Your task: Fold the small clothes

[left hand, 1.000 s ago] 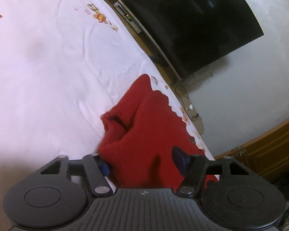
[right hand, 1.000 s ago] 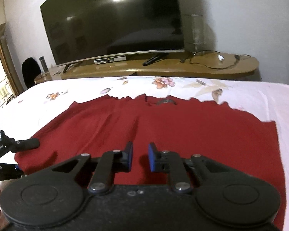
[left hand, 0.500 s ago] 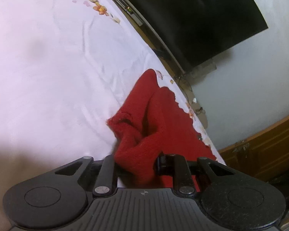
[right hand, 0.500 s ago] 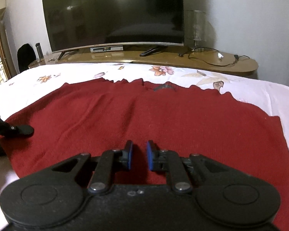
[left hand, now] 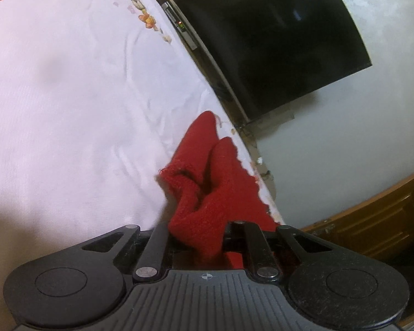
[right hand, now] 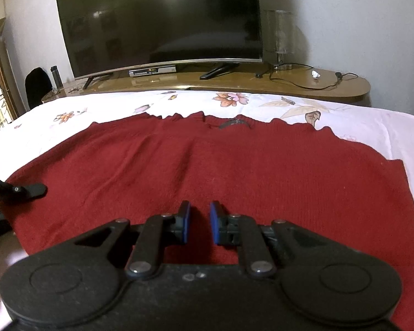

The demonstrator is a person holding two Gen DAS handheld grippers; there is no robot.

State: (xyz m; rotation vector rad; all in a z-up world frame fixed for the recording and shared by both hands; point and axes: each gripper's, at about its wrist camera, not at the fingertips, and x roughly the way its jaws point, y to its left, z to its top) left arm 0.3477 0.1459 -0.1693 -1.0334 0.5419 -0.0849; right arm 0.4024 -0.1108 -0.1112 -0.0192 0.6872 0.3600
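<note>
Red sweater [right hand: 207, 165]: It lies spread flat on the white bed sheet [right hand: 372, 121], neck end toward the TV [right hand: 162, 19], bottom edge near you.
Left gripper [left hand: 196, 237]: Your fingers are squeezed on a bunched corner of the red sweater at its left side. The knit puffs up between them.
Right gripper [right hand: 198, 223]: Your blue pads [right hand: 185, 222] have a small gap between them and nothing in it. It floats over the bottom edge and holds no cloth.
Step now: It looks like you are starting to fold the left side over the middle.
How to do it well: Keep the left squeeze firm so the thick knit cannot slip. Lift just enough to clear the sheet. Carry the corner straight across, toward the middle. Use your right gripper to press or pinch the bottom edge so the rest does not slide. Lay it down smooth.
Watch out: The knit is soft and stretchy. A hard pull may drag the whole thing.
Left view only: It shows the pinch up close and the folds in the corner.
Right view only: It shows the whole sweater, flat with a few soft creases, its neck label [right hand: 234, 122], and the tip of your left gripper at the left edge.
</note>
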